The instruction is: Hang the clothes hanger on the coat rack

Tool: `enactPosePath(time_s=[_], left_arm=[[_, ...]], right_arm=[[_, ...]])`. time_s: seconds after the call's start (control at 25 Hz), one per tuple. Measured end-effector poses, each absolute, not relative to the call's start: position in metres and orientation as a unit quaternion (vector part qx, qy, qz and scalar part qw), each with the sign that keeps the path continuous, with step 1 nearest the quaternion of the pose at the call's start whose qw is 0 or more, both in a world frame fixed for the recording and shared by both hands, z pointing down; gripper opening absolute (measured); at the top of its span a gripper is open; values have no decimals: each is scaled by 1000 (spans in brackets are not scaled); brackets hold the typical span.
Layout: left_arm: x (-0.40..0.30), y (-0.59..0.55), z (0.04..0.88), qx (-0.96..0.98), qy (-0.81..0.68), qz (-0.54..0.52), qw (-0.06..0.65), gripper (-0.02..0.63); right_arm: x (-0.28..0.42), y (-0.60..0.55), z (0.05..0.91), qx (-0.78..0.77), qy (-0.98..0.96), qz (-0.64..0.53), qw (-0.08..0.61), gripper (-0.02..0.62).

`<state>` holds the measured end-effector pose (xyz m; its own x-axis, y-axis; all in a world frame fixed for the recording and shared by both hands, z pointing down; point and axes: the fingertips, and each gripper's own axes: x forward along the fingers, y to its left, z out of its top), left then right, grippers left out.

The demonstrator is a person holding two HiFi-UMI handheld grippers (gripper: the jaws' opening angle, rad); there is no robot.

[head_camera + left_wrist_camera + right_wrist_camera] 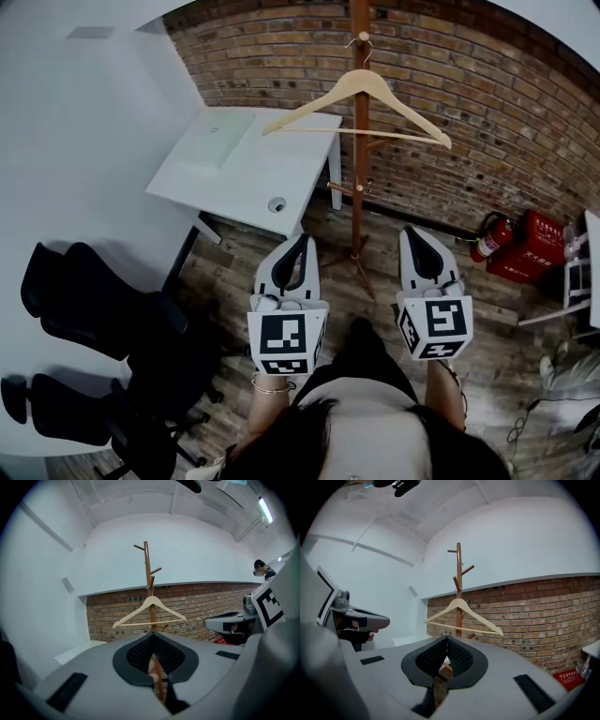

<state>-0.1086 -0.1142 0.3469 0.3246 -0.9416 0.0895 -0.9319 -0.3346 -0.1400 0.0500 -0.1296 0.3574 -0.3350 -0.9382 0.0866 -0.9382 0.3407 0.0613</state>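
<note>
Clothes hanger (pixel 323 97), pale wood with a metal hook, hangs by that hook from an upper peg of the coat rack (pixel 360 187). It is well ahead of both grippers and touches neither.

In the head view the left gripper (pixel 302 242) and the right gripper (pixel 412 234) sit side by side, pointing forward. The rack's pole rises beyond and between their tips. The hanger's bar spreads across the space ahead of both.

From the left gripper (pixel 152 634), the clothes hanger (pixel 136 611) is straight ahead and higher than the jaw tips, with the coat rack (pixel 146 569) in line with the seam where the jaws meet. These jaws are pressed together with nothing clamped between them.

From the right gripper (pixel 446 638), the clothes hanger (pixel 480 617) is ahead, above and slightly to the right of the jaw line, on the coat rack (pixel 459 569). These jaws are also closed together and carry nothing.

Behind the rack runs a brick wall (pixel 487 112). A white table (pixel 234 178) is ahead and to the left of the left gripper, and black chairs (pixel 84 300) are further left. A red fire extinguisher (pixel 489 236) lies on the floor to the right of the right gripper.
</note>
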Motion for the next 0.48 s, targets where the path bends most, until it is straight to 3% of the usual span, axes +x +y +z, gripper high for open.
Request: enactPosePath(time_s=[0.48], left_arm=[[-100, -74, 353, -824, 561, -76, 30, 11]], right_arm=[[58, -86, 362, 592, -805, -7, 52, 37]])
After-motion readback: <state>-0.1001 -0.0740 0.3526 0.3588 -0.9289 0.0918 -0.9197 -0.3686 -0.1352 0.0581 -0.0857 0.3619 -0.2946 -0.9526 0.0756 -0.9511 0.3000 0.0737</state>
